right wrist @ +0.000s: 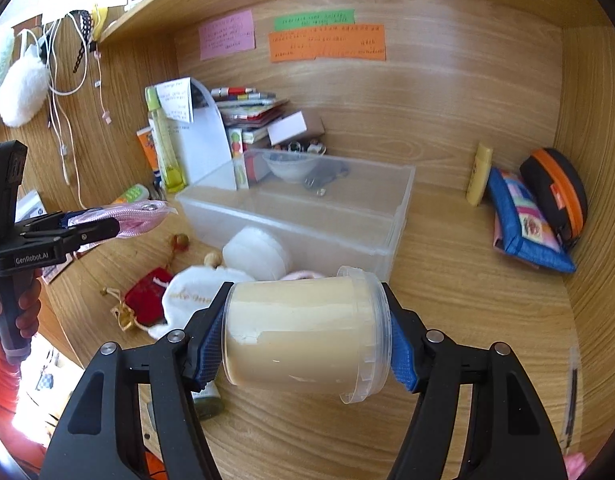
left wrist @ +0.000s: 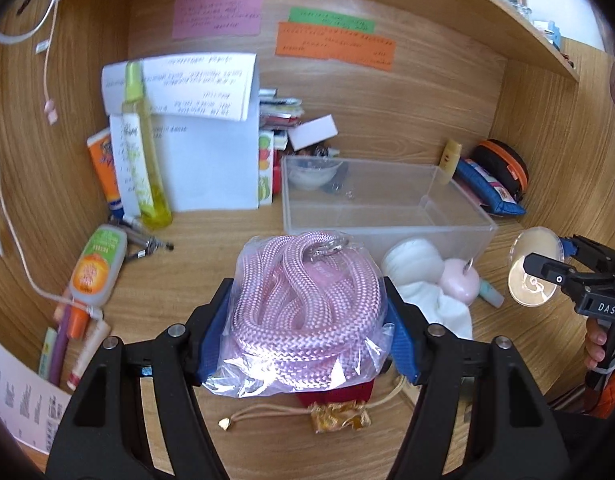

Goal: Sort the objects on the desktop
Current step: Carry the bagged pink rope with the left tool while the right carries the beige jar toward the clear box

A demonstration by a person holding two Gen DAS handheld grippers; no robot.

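My left gripper (left wrist: 307, 320) is shut on a clear plastic bag of coiled pink rope (left wrist: 307, 304), held above the desk in front of the clear plastic box (left wrist: 387, 208). It also shows at the left of the right wrist view (right wrist: 107, 220). My right gripper (right wrist: 305, 336) is shut on a clear lidded jar of cream-coloured stuff (right wrist: 303, 332), held on its side above the desk. The jar shows end-on at the right of the left wrist view (left wrist: 535, 268). The box (right wrist: 307, 216) holds a small white bowl (right wrist: 291, 168) and small metal bits at its far end.
On the desk lie a white pad stack (right wrist: 255, 252), a white cloth pouch (right wrist: 187, 300), a red pouch (right wrist: 147, 296), a pink round item (left wrist: 461, 284), tubes and bottles (left wrist: 95, 268) at left, papers (left wrist: 211, 160), a yellow tube (right wrist: 479, 176), a blue pouch (right wrist: 523, 224) and an orange-black case (right wrist: 559, 192).
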